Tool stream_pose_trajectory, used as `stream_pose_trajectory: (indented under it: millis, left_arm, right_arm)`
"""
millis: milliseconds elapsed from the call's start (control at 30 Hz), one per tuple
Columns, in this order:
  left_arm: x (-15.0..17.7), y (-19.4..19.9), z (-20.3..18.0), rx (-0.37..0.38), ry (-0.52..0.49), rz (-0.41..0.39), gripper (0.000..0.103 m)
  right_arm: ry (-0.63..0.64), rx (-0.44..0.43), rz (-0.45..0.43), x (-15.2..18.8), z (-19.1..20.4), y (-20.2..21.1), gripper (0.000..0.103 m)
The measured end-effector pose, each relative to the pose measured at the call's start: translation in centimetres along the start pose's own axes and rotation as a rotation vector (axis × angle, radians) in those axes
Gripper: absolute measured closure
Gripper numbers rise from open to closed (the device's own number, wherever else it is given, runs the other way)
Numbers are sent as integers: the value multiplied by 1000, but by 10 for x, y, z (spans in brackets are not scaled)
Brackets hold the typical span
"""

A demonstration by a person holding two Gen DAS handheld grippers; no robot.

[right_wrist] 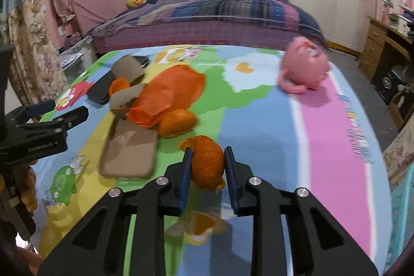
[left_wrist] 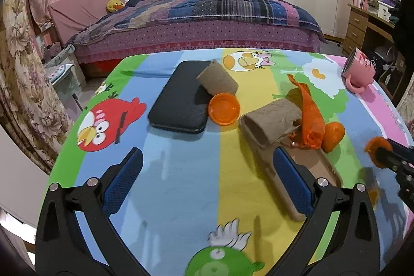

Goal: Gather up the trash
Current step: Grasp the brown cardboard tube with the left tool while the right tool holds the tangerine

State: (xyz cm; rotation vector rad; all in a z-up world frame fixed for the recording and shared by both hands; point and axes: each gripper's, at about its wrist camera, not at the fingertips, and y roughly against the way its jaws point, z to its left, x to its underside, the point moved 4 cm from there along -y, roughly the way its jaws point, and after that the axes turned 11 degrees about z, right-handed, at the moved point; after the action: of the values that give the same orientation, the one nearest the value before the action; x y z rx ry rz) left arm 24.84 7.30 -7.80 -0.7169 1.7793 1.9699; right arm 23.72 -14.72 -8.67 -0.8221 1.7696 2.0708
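Right tool (right_wrist: 207,154): pads pinching a piece of orange peel (right_wrist: 207,166), lifted just above the worktop (right_wrist: 258,120); second peel scrap (right_wrist: 199,225) lies directly beneath it.

Left tool (left_wrist: 207,159): fingers spread wide, nothing between them; tan phone case (left_wrist: 310,172) touching its right finger. Ahead of it: crushed cardboard tube (left_wrist: 269,120), orange bag (left_wrist: 311,120), orange lid (left_wrist: 223,109), black case (left_wrist: 181,97). Pink mug (left_wrist: 358,71) far right, tipped over.

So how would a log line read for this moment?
step: picking up trash | right gripper: shut on orange peel | left gripper: open, holding nothing
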Motion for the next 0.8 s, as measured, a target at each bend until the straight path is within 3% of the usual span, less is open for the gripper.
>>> stream_pose_trajectory:
  millis: [233, 333, 433, 500, 600, 800]
  left_arm:
    - [-21, -11, -12, 146, 94, 3, 15]
    - [-25, -24, -21, 185, 96, 50, 29]
    - [-25, -29, -33, 207, 66, 72, 50]
    - [-25, -29, -39, 214, 37, 77, 82]
    - [-24, -22, -40, 204, 12, 66, 102]
    - [-21, 22, -34, 210, -28, -42, 103]
  right_arm:
    - [-43, 25, -8, 1, -28, 4, 78]
    - [-42, 23, -9, 0, -31, 3, 78]
    - [-11, 44, -7, -1, -30, 3, 78]
    - [-9, 49, -10, -1, -32, 5, 78]
    - [-17, 53, -18, 0, -36, 9, 78]
    - [-10, 78, -38, 2, -42, 24, 78]
